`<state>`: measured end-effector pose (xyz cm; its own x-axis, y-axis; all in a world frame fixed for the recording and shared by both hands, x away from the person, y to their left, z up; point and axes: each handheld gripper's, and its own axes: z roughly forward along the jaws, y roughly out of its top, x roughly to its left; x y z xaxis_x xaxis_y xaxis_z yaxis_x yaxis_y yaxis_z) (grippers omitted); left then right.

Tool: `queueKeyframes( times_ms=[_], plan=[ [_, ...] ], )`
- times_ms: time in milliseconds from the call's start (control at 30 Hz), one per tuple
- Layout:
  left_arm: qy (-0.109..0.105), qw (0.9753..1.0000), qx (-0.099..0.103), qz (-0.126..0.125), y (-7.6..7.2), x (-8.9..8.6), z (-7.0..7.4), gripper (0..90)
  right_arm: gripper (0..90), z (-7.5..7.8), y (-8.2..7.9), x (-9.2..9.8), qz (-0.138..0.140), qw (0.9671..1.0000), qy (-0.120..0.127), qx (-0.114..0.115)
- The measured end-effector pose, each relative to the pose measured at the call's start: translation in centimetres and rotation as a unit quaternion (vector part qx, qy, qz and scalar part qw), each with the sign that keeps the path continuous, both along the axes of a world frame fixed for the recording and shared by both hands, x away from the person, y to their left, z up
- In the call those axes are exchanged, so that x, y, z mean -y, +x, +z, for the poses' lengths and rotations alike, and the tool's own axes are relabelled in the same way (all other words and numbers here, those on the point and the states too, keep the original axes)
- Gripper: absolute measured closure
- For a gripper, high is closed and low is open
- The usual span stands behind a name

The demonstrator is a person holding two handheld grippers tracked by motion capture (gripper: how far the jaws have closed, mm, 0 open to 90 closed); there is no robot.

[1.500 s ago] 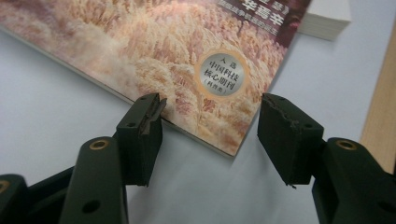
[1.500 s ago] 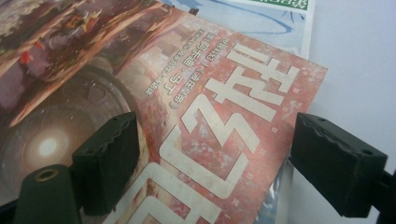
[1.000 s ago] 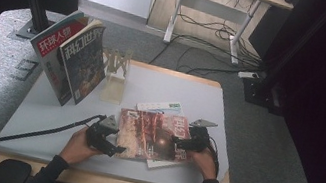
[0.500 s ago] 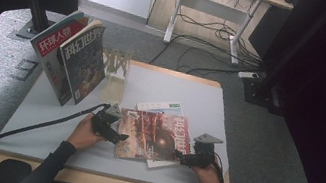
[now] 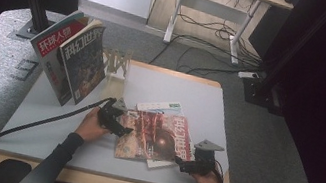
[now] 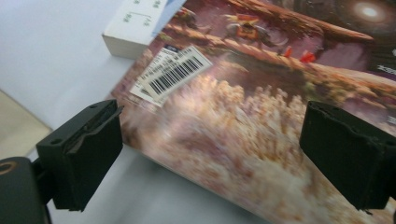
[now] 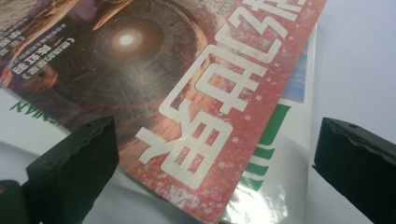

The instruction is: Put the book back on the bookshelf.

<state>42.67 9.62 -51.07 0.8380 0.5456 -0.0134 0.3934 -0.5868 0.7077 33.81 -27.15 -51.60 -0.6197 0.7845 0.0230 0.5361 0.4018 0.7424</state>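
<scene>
Red magazine flat on bench, atop a white one, long axis running left to right between both tongs. Left tongs wide, touching its left edge, nearer; right tongs wide, just off the right corner. Barcode plain from left gripper view; overlapped white cover clear from right.

Standing mag cover: "环球人物"; white mag under red one: "…NIAN".
</scene>
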Motion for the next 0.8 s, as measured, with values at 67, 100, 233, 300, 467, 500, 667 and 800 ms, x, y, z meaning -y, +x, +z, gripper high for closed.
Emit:
queueKeyframes(
  times_ms=[67, 100, 233, 300, 467, 500, 667, 800],
  plan=[
    [0.001, 1.0, 0.002, 0.001, 0.3, 0.0, 0.0, 6.1, 0.0, 0.0, -0.2, 0.0, 0.002, 1.0, -0.002, -0.001],
    [0.003, 1.0, 0.003, 0.001, 0.5, 0.1, 0.1, 6.1, 0.0, 0.0, -0.3, 0.0, 0.001, 1.0, -0.006, -0.001],
    [-0.004, 1.0, 0.003, 0.005, 1.1, 0.1, 0.0, 6.4, 0.0, -0.3, -0.4, 0.1, -0.001, 1.0, -0.005, -0.005],
    [-0.008, 0.9999, 0.003, 0.005, 1.4, 0.1, 0.0, 6.4, 0.0, -0.3, -0.4, 0.2, 0.0, 1.0, -0.003, -0.005],
    [-0.003, 0.9999, 0.007, 0.011, 1.4, 0.3, 0.0, 9.7, 0.0, -0.3, -0.4, 0.3, 0.001, 1.0, -0.004, -0.002],
    [-0.003, 0.9999, 0.004, 0.011, 1.3, 0.2, 0.1, 12.4, 0.0, -0.3, -0.4, 0.3, 0.0, 1.0, -0.004, -0.002],
    [-0.005, 0.9999, -0.005, 0.008, 1.4, 0.1, 0.3, 14.3, 0.0, -0.3, -0.1, 0.6, -0.012, 0.9999, -0.004, 0.001],
    [-0.006, 0.9998, -0.003, 0.018, 1.8, 0.1, 0.0, 11.6, 0.0, -0.3, 0.1, 0.7, -0.012, 0.9999, -0.006, 0.0]
  ],
)
